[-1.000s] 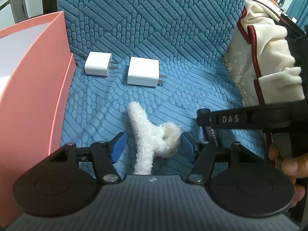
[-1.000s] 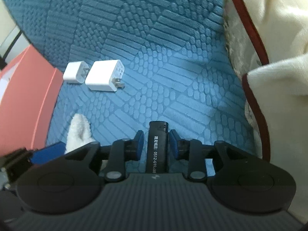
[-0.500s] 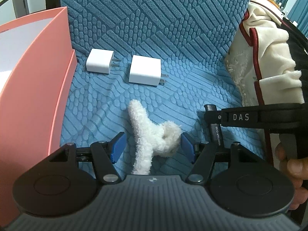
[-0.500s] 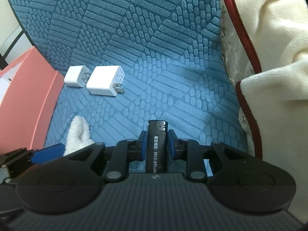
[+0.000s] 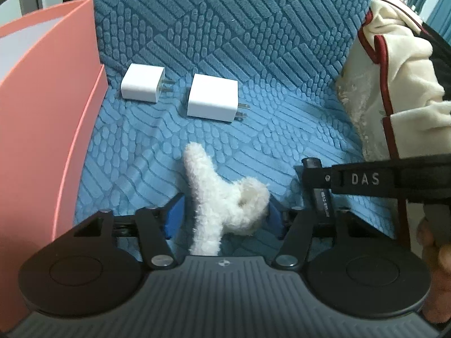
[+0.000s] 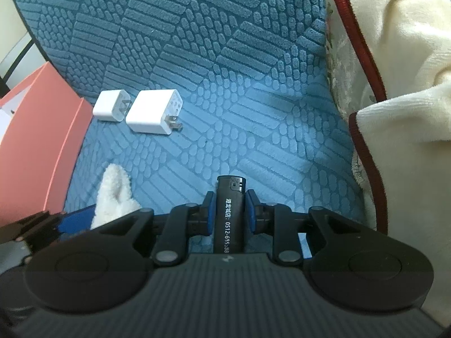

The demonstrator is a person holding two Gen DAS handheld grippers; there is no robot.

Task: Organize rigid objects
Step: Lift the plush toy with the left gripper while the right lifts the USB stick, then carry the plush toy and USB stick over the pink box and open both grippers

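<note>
My right gripper is shut on a black lighter with white print, held just above the blue cushion. The lighter also shows in the left wrist view, right of my left gripper. My left gripper is wide open around a fluffy white hair claw clip lying on the cushion; the right pad touches its fluffy end. Two white plug chargers, a small one and a larger one, lie side by side further back. They also show in the right wrist view.
A pink box stands along the left edge of the cushion, also seen in the right wrist view. A cream blanket with red piping is piled on the right. A hand holds the right gripper.
The right gripper with the lighter has drifted slightly right and back. The left gripper has stayed open around the clip, edging a little forward.
</note>
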